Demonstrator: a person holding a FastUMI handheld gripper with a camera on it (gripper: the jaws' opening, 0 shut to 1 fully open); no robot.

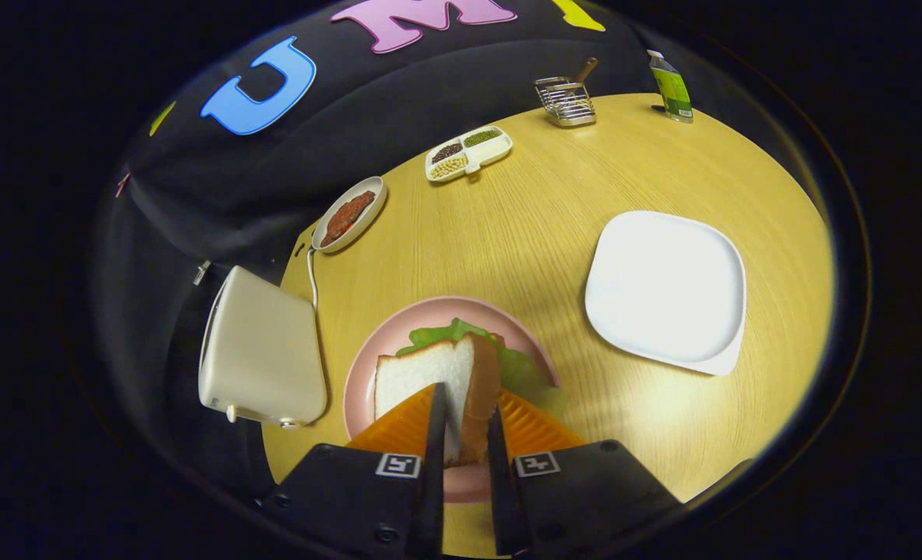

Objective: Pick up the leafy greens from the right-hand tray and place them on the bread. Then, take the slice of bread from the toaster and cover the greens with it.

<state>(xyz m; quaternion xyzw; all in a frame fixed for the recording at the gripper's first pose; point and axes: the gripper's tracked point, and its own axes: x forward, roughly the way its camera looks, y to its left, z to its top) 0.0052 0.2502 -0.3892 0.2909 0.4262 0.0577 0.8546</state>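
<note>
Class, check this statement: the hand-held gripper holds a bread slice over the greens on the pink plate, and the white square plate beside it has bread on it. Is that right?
Not quite. In the gripper view the hand-held gripper holds the bread slice over the greens on the pink plate, but the white square plate is bare.

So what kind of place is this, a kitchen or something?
Probably a staged kitchen tabletop: a toaster, a pink plate with greens, a divided tray of beans. The tool grips a bread slice.
</note>
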